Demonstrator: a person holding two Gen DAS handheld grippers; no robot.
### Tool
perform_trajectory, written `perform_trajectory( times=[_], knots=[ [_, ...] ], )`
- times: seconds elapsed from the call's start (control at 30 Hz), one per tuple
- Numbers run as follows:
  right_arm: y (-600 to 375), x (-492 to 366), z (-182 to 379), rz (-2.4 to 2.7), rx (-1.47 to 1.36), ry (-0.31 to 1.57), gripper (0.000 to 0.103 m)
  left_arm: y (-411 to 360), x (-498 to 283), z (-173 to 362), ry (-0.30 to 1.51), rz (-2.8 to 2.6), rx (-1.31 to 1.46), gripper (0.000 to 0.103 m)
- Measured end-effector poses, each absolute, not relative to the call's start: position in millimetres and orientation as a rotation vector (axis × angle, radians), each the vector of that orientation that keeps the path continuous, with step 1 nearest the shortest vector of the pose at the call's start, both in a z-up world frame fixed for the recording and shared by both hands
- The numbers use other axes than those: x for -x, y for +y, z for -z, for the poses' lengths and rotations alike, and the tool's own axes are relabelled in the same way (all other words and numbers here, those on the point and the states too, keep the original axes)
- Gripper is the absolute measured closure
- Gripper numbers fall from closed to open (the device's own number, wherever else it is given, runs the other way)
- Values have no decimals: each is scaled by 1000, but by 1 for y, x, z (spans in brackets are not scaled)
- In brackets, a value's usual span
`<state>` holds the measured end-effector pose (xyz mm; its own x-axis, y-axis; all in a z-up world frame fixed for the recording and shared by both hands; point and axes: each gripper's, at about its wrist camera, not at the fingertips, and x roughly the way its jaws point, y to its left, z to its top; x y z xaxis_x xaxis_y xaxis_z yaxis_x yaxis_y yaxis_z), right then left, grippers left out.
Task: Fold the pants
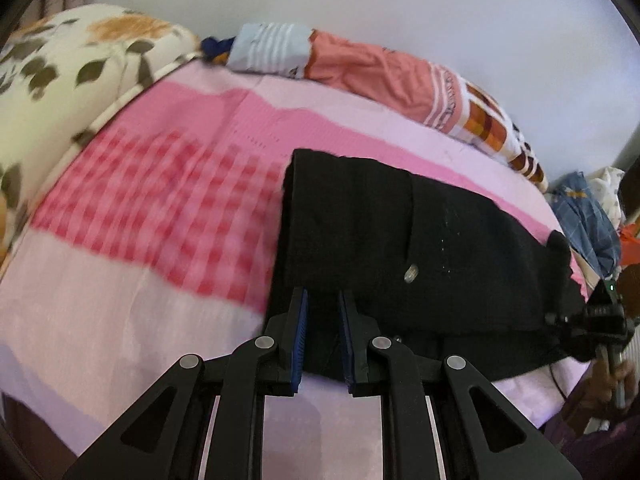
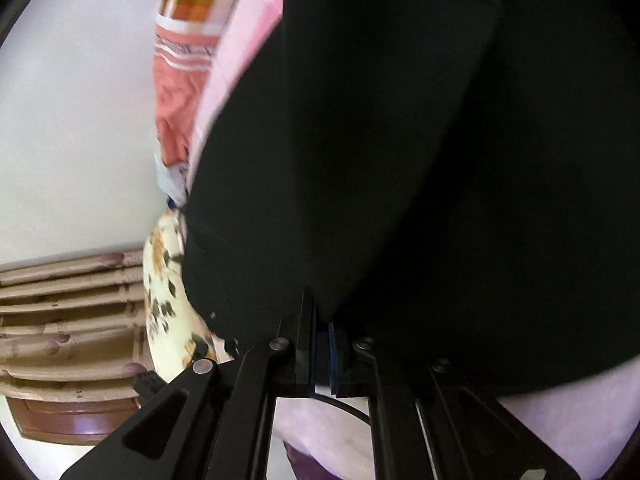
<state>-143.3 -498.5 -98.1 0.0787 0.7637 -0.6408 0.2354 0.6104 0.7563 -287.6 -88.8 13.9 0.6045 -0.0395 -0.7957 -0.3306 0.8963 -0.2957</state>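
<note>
Black pants (image 1: 400,248) lie folded on a bed (image 1: 120,320) covered by a pink sheet with a red checked band. They sit toward the bed's near right part, their near edge reaching the bed's front edge. A small metal button (image 1: 411,272) shows on the top layer. No readable writing or brand appears anywhere.

The left tongs (image 1: 324,320) point across the bed from its front edge. Their blue-padded fingers (image 1: 301,336) stand a little apart with a fold of the pants' near edge between them; whether they actually pinch the cloth cannot be told. In the left view the right tongs (image 1: 560,318) come in from the bed's right side, at the pants' right end, and a hand (image 1: 616,376) grips their handle low at the right edge.

In the right view the right tongs (image 2: 320,340) are nearly closed on the pants' (image 2: 400,160) edge, with black cloth filling most of the picture above them.

At the bed's far left corner rests a cream floral pillow (image 1: 60,80). Along the far edge lies a rolled coral and orange-checked blanket (image 1: 380,76) against a pale wall (image 1: 400,0). A heap of clothes (image 1: 588,216) sits past the bed's right end.
</note>
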Motion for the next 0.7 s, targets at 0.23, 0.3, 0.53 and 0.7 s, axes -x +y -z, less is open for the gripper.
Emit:
perform_trajectory(
  times=[0.23,0.3,0.53,0.7],
  knots=[
    [-494,146,107,-544,-953,1479,94,-103,304,-33,876,-274,318,87],
    [-500,145,108,-574,-993,1456,90,-116,303,-54,823,-292,255,86],
    [-576,112,130,-599,-1351,1109,72,-197,254,-80,760,-31,239,48],
    [-622,78,138,-601,-1527,892,68,-255,209,-40,891,79,187,48]
  ],
)
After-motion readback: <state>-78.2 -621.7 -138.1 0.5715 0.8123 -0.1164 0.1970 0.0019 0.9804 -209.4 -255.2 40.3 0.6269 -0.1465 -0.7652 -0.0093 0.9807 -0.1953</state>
